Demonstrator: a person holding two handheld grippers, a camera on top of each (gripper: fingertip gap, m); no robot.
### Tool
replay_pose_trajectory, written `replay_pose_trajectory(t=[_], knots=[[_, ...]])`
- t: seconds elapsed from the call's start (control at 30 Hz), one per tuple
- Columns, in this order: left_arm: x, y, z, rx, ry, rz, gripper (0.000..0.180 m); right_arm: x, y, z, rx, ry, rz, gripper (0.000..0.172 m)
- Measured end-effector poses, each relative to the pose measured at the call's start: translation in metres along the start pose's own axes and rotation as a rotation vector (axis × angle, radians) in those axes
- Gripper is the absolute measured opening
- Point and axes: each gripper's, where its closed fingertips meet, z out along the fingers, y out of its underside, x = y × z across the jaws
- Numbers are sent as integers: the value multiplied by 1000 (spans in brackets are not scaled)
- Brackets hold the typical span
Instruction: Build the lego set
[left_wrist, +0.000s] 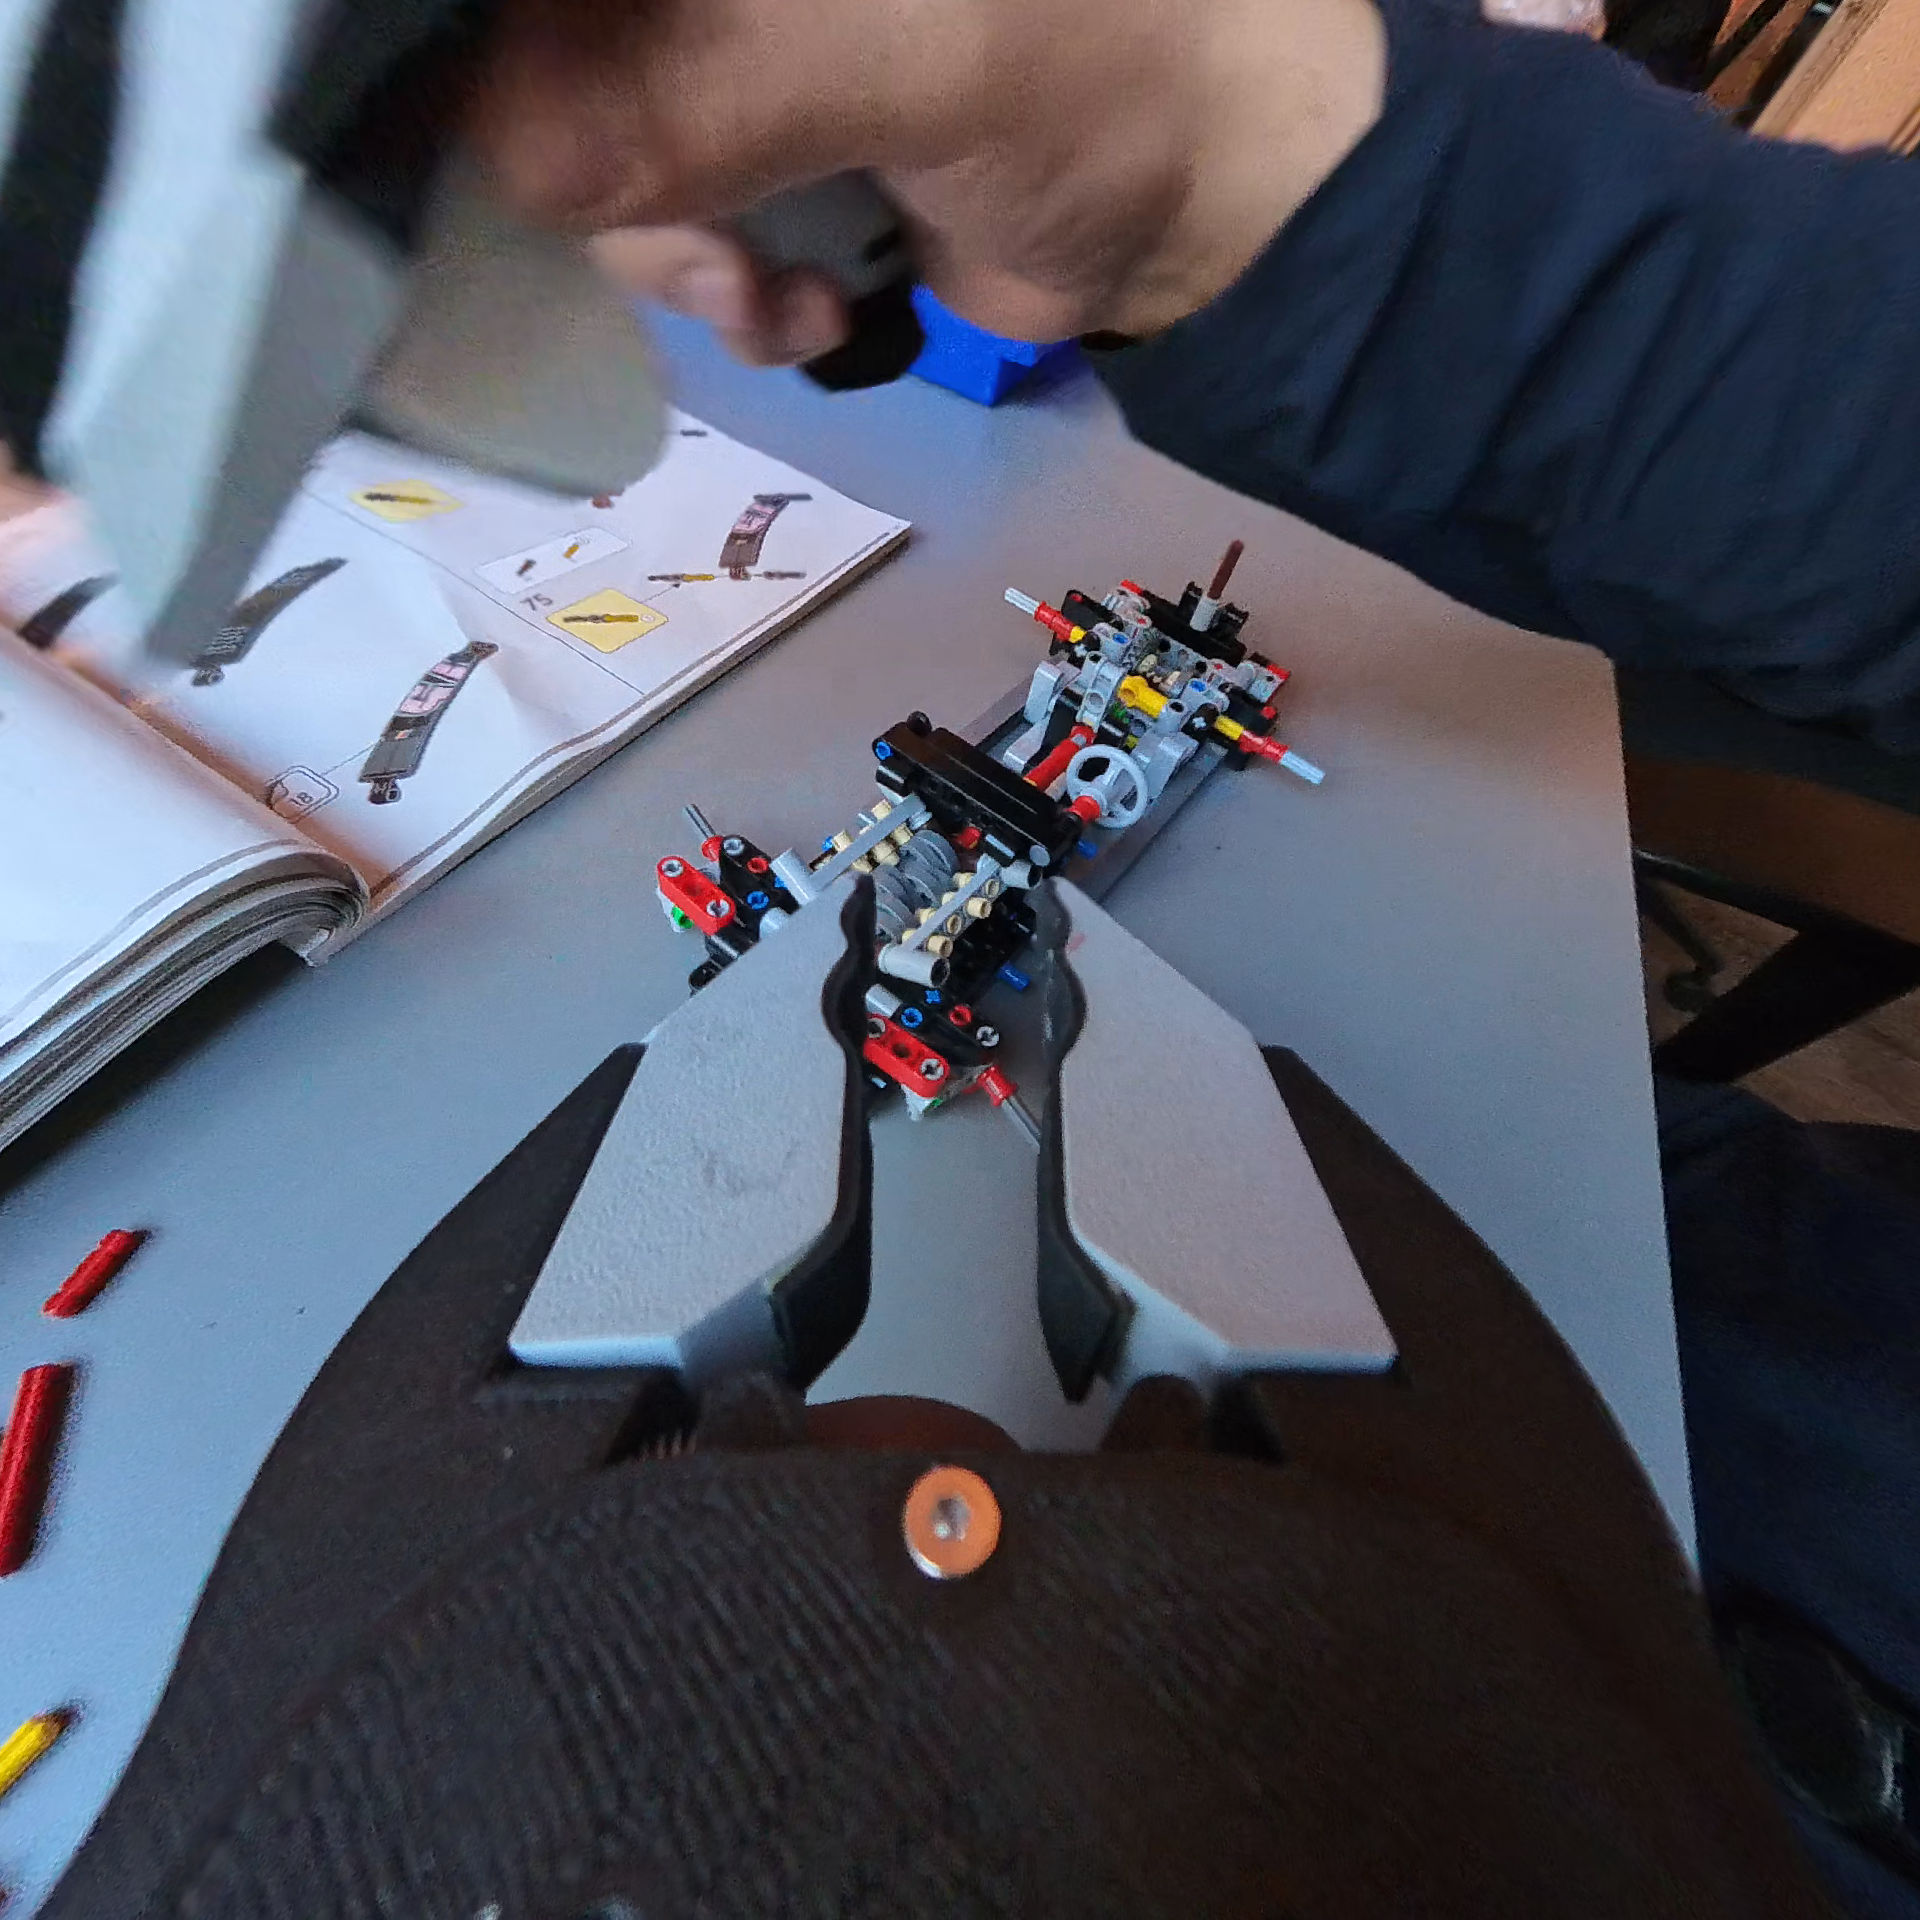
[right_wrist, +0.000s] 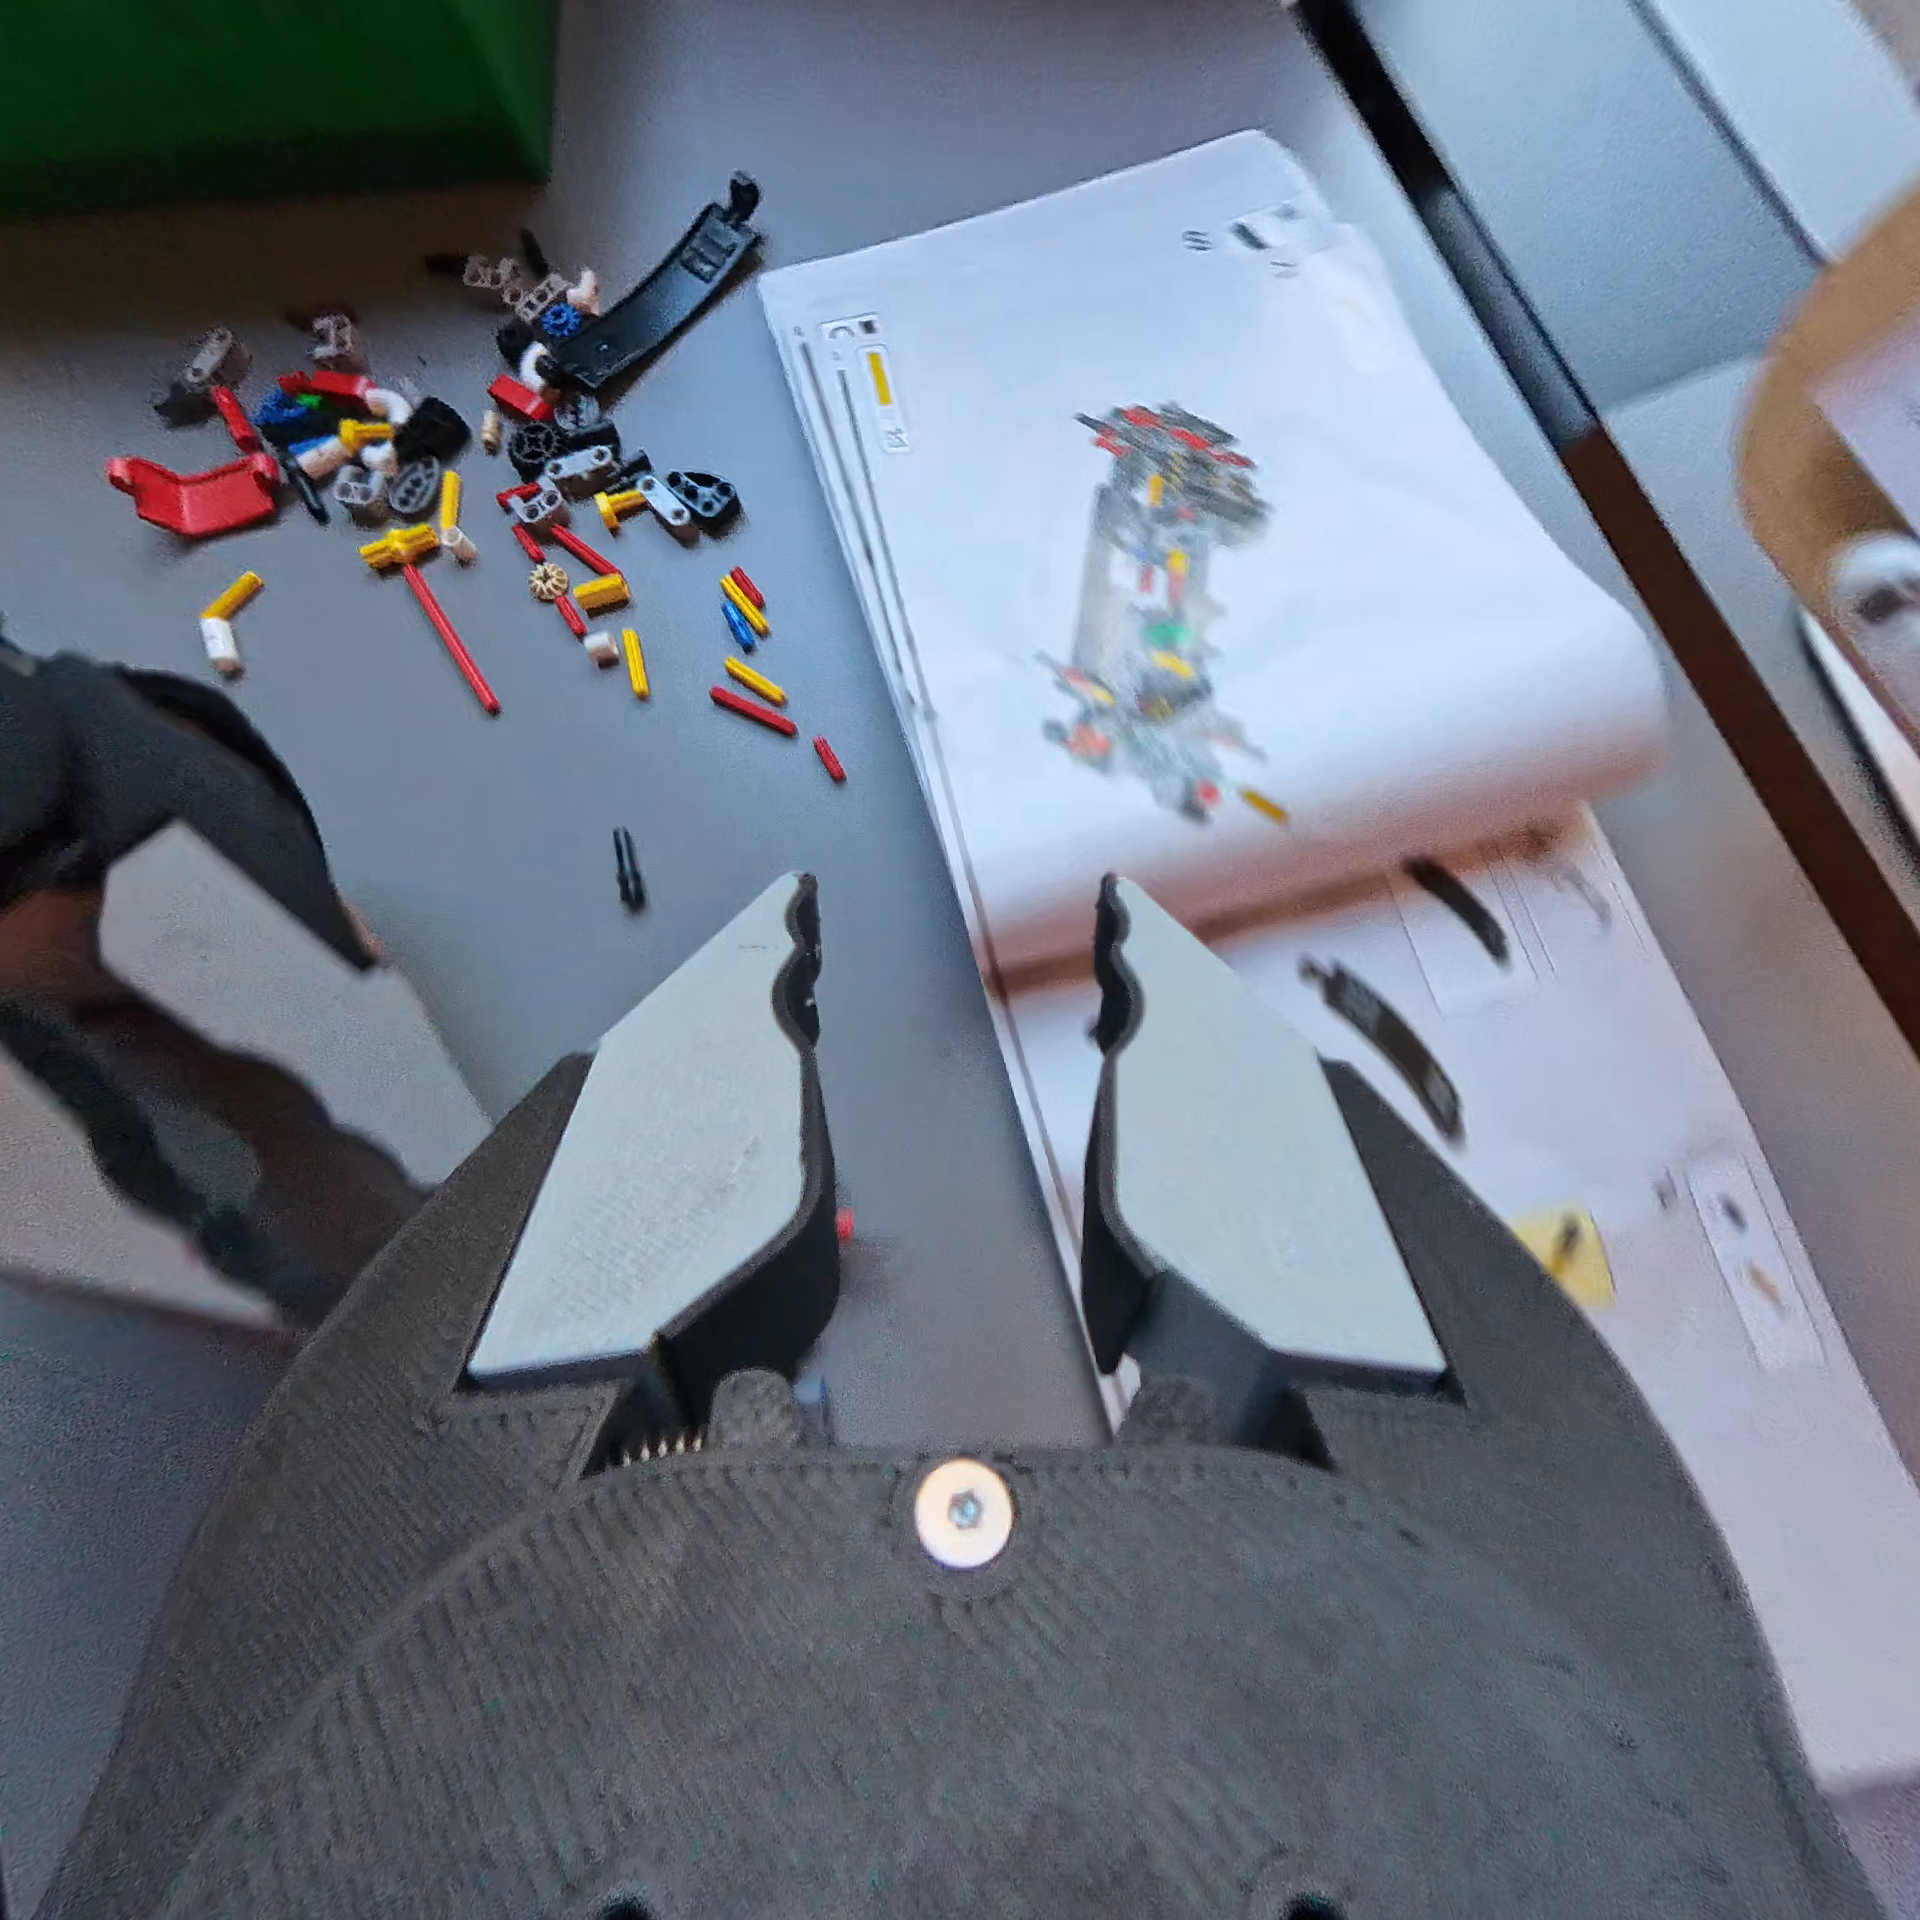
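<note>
- Brick-built car chassis (left_wrist: 1039, 821): a long model of black, grey, red and yellow pieces with a grey steering wheel (left_wrist: 1108, 784); it lies on the grey table (left_wrist: 1403, 935), beside the open instruction booklet (left_wrist: 312, 727).
- Left gripper (left_wrist: 951, 971): the fingers stand narrowly apart and straddle the near end of the chassis. The left finger's black pad (left_wrist: 847, 971) lies against the model's side; the right pad (left_wrist: 1060, 997) sits close to the other side, and whether it presses cannot be told.
- Right gripper (right_wrist: 956, 935): the fingers stand moderately apart with nothing between them, above the table where it meets the booklet's edge (right_wrist: 997, 935). In the left wrist view it shows only as a blurred grey shape over the booklet.
- Black pin (right_wrist: 627, 868): lies alone on the table, just left of the right gripper's left fingertip (right_wrist: 795, 914).
- Loose pieces (right_wrist: 499, 468): red, yellow, blue and black axles, pins and connectors scattered farther off, with a curved black panel (right_wrist: 665, 291) behind them.
- Green box (right_wrist: 270, 94): at the table's far corner.
- Person (left_wrist: 1507, 364): in a dark top, beyond the chassis; a blue box (left_wrist: 977, 353) stands close by.
</note>
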Motion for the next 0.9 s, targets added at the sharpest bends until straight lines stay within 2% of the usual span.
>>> replay_pose_trajectory(t=[0.2, 0.37, 0.5, 0.67, 0.77, 0.9], knots=[[19, 3, 5, -13, 55, 18, 31, 28, 76, -90, 159, 153, 123, 49], [30, 7, 8, -19, 60, 121, 33, 50, 130, -129, 326, 278, 195, 44], [31, 7, 8, -13, 32, 202, 34, 66, 158, -133, 407, 293, 221, 45], [26, 6, 8, -1, -5, 266, 34, 79, 171, -129, 479, 293, 195, 43], [19, 6, 8, 0, -33, 279, 34, 81, 172, -123, 467, 262, 177, 45], [20, 6, 9, 24, 6, 224, 34, 79, 175, -109, 404, 233, 136, 46]])
